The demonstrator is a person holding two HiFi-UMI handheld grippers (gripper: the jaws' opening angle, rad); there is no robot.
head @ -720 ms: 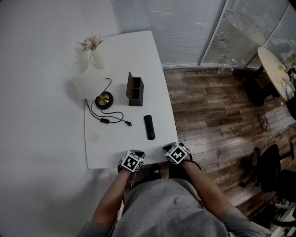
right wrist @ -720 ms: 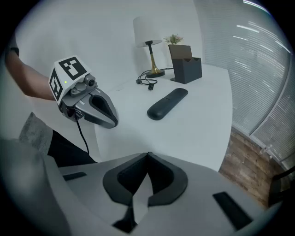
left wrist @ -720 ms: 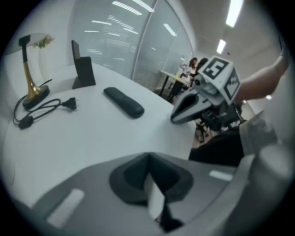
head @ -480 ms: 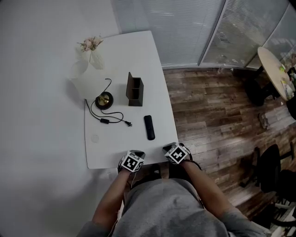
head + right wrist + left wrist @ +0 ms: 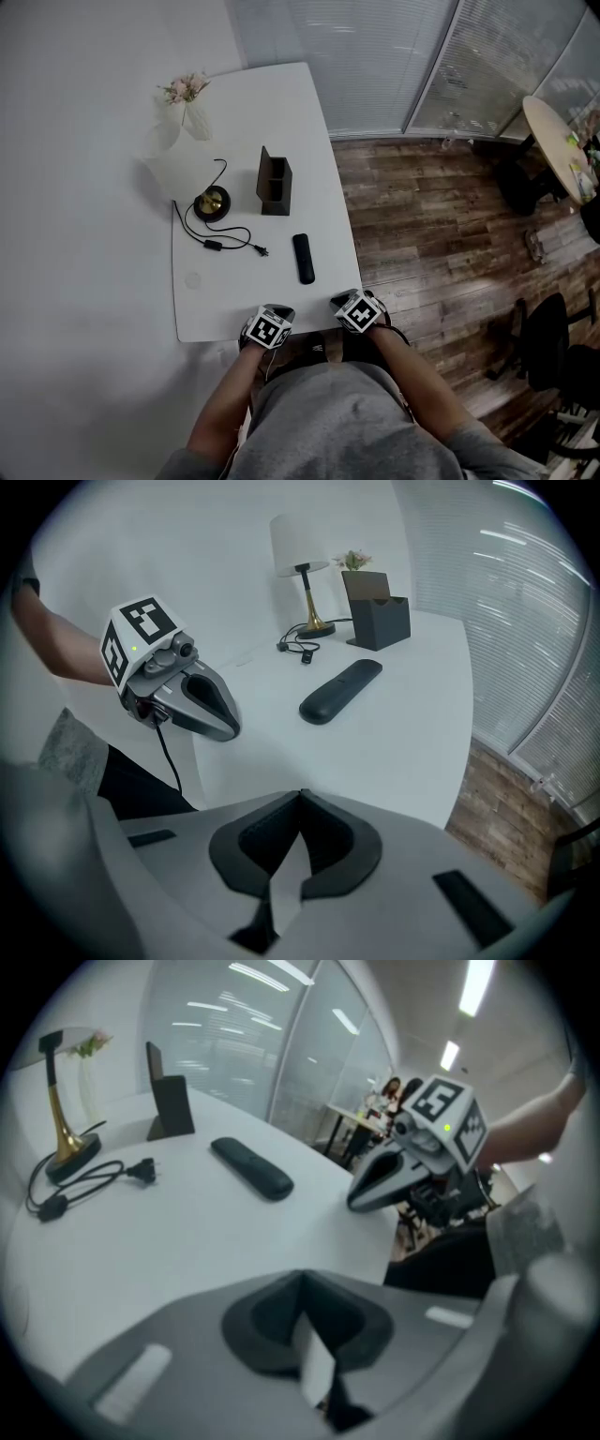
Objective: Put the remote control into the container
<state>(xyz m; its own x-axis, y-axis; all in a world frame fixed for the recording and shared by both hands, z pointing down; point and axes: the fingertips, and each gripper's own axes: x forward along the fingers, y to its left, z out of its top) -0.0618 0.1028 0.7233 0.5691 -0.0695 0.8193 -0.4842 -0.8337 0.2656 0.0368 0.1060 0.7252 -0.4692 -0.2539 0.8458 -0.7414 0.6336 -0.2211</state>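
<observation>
Near the remote control (image 5: pixel 303 258), both hand-held grippers (image 5: pixel 302 1288) (image 5: pixel 300 803) sit fully closed, empty.

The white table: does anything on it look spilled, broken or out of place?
Nothing spilled or broken. Only the lamp cord sprawls in loose loops, its plug lying unplugged near the remote control.

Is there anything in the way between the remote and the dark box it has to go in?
Nothing visible is. Only bare white table lies between the remote control and the container. The black cord and its plug lie off to the left of that path, apart from both.
</observation>
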